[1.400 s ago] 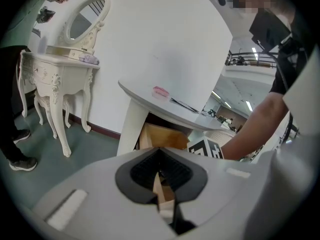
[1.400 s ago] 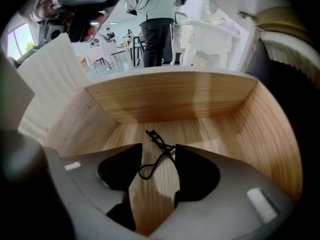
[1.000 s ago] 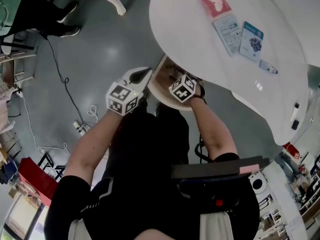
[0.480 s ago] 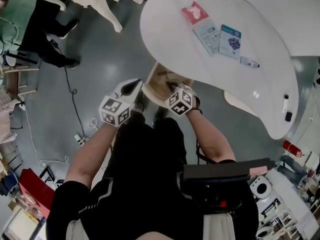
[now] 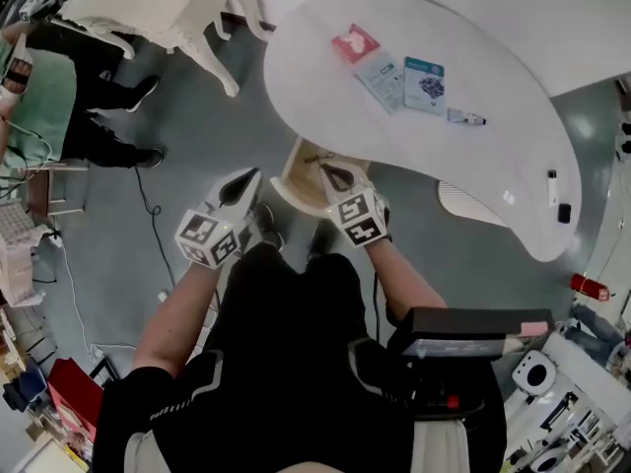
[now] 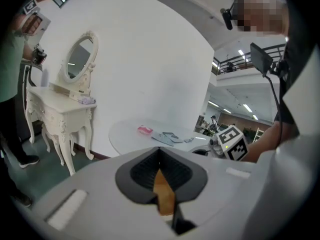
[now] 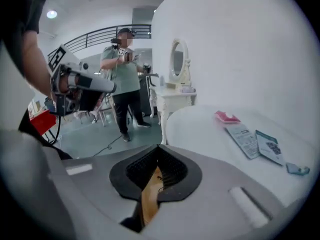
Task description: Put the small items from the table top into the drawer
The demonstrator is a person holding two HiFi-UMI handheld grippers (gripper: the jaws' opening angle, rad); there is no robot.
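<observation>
Several small items lie on the white curved table [image 5: 493,156]: a red packet [image 5: 355,43], a pale booklet [image 5: 380,77], a teal packet [image 5: 424,84] and a small pen-like piece [image 5: 466,118]. Below the table's near edge a wooden drawer [image 5: 299,177] stands pulled out. My right gripper [image 5: 338,176] is shut and empty, its tip at the drawer's right front. My left gripper [image 5: 241,186] is shut and empty too, just left of the drawer. In the right gripper view the red packet [image 7: 227,116], booklet [image 7: 245,139] and teal packet [image 7: 270,146] lie ahead on the table.
A white dressing table [image 5: 148,8] with an oval mirror [image 6: 80,59] stands to the left. A person in a green shirt [image 7: 120,69] stands beyond it. A cable [image 5: 148,205] runs over the grey floor. Two small dark things [image 5: 557,195] lie at the table's right end.
Both grippers have drawn back toward my body. The right one, which reached over the open drawer a second ago, has now come back to its front edge.
</observation>
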